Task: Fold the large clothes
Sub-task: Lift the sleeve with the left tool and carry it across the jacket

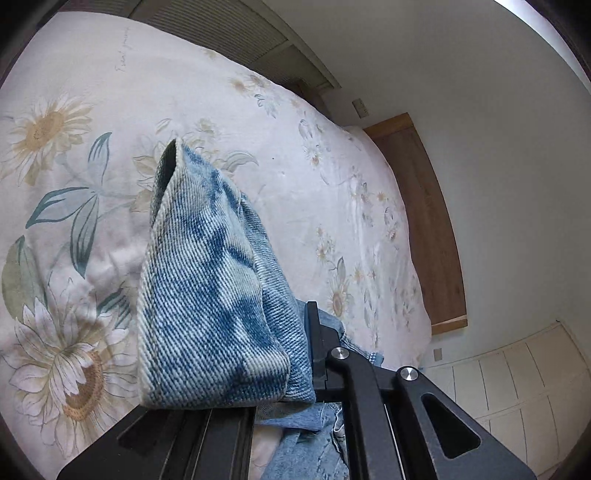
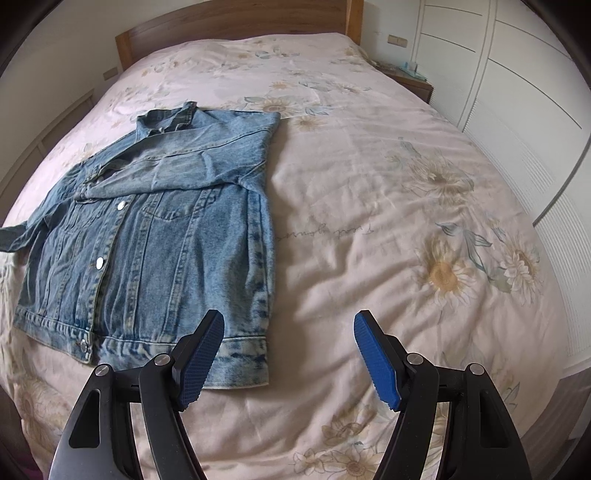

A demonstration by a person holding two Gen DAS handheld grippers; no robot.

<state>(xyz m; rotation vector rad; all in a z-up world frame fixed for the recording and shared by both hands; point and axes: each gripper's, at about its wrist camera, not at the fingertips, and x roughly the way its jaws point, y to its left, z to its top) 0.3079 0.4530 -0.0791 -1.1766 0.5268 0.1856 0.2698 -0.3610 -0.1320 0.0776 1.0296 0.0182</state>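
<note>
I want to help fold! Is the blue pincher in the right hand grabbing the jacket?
No, the right gripper is open and empty, its blue pads spread apart above the bedspread beside the denim jacket.

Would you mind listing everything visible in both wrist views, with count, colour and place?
denim jacket: one, washed blue, flat on the left part of the bed, one sleeve folded across its chest
cuff: one, blue denim, held up close to the left wrist camera
bedspread: one, pale pink with sunflowers, covering the bed
headboard: one, brown wood, at the far end of the bed
wardrobe: one, white, right of the bed
bedside table: one, brown, beside the headboard
left gripper: one, black, shut on the cuff
right gripper: one, black with blue pads, open above the jacket's hem corner
</note>
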